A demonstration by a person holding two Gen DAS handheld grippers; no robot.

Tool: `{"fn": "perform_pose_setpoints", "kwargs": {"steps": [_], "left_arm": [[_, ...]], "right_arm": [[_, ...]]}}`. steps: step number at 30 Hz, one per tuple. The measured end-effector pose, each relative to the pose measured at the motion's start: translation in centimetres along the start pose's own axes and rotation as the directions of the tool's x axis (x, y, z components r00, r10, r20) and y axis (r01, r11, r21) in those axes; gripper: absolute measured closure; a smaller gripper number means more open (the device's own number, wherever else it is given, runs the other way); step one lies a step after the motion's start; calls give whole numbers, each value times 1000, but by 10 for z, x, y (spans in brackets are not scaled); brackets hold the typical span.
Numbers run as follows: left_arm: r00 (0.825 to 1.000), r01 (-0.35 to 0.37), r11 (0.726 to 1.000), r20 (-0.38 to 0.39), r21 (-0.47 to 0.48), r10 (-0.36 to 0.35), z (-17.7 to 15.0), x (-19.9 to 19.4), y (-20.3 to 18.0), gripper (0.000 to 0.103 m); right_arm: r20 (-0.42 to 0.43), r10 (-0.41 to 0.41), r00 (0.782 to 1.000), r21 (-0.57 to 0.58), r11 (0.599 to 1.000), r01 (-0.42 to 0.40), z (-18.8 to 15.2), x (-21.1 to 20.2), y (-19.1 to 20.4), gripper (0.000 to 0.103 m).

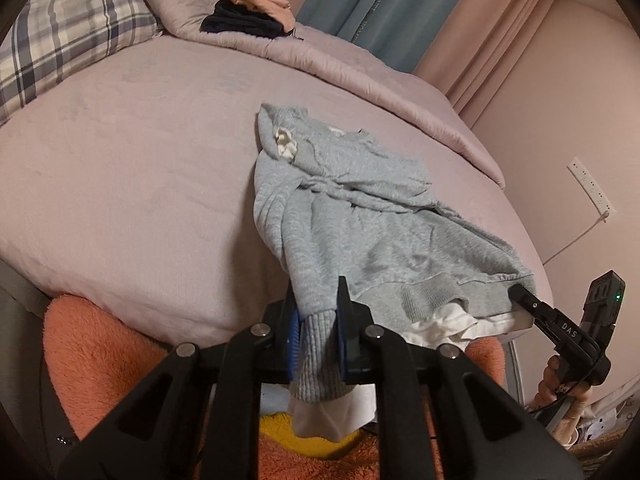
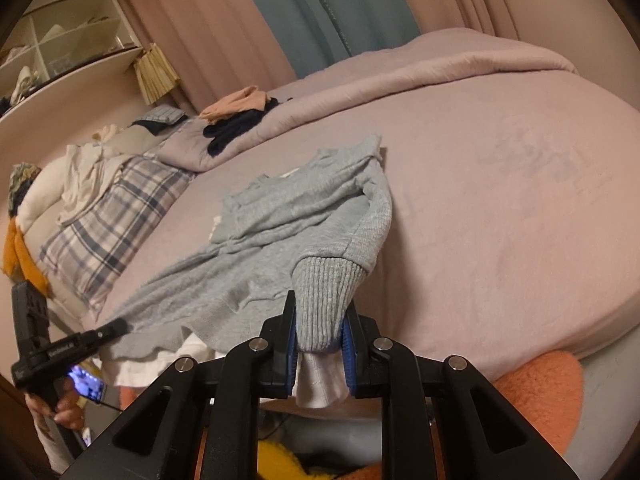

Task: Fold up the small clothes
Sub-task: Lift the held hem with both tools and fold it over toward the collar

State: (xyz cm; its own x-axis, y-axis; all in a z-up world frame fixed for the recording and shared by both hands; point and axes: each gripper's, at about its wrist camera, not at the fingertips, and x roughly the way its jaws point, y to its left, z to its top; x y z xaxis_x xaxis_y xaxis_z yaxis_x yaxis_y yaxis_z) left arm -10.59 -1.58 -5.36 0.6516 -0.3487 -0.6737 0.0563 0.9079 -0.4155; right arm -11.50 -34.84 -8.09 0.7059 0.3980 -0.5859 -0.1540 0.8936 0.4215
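Observation:
A light grey knit sweater (image 1: 360,208) with a white inner layer lies crumpled on the pink bed (image 1: 140,160). Its near end is lifted off the bed edge. My left gripper (image 1: 316,300) is shut on a ribbed grey edge of the sweater, and white fabric hangs below the jaws. At the far right of that view, my right gripper (image 1: 516,291) pinches the other end of the hem. In the right wrist view, the right gripper (image 2: 320,308) is shut on a ribbed cuff of the sweater (image 2: 280,216). The left gripper (image 2: 119,325) holds the hem at the lower left.
A plaid pillow (image 1: 60,40) and a folded pink quilt (image 1: 360,68) lie at the far side, with dark and peach clothes (image 1: 248,16) piled on the quilt. Orange fluffy fabric (image 1: 92,352) sits below the bed edge. Shelves (image 2: 60,40) stand at the left, curtains behind.

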Motion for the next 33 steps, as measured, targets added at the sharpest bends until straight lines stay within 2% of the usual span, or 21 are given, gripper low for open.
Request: {"fn": "perform_pose_setpoints", "kwargs": {"steps": [7,19,33], "left_arm": [[1000,-8,1000,17,30,7,11,-10,-3,90],[1000,-9,1000,15,22,8,19,-4,-4,89],[1000,-12,998,21,61,11,54,-1,-16,89]], "right_arm": [[6,28,1000,-16,999,-28,0,-10,6,83],[23,10,1000,-17,1000,-10,8,-10,5,83],[53,0,999,-20,1000,1,38,-5,13,83]]}}
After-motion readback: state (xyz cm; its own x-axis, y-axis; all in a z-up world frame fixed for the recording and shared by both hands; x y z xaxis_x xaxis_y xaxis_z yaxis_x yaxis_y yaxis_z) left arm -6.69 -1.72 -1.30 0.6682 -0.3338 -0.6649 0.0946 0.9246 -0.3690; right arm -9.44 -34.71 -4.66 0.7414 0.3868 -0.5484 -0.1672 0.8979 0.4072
